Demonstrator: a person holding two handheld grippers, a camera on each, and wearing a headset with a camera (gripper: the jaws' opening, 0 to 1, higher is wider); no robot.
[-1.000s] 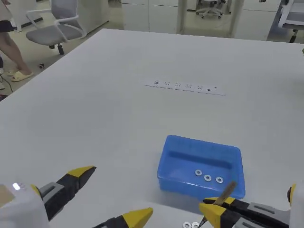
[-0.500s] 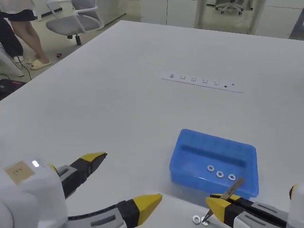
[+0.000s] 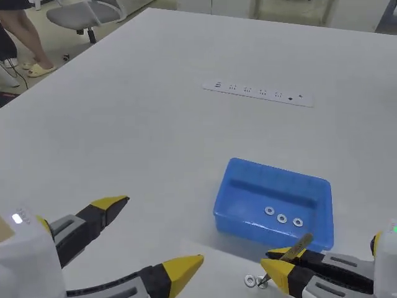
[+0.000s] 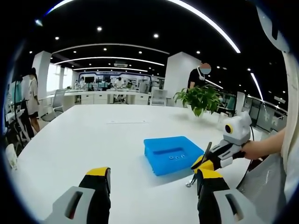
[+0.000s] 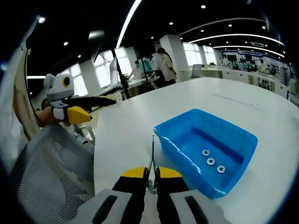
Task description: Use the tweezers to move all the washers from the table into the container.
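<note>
A blue container holds three washers in a row. Two loose washers lie on the white table in front of it. My right gripper is shut on the tweezers, whose tip points down right beside the loose washers. In the right gripper view the thin tweezers stand between the shut jaws, with the container just beyond. My left gripper hovers wide open at the lower left, nothing between its jaws. The left gripper view looks at the container and the right gripper.
A flat white power strip lies on the table behind the container. An office chair and a person's legs are off the table's far left corner. A potted plant stands beyond the table.
The head camera has shifted, so the whole picture moved. The tweezers' tip stays beside the two loose washers. The left gripper remains open in about the same place.
</note>
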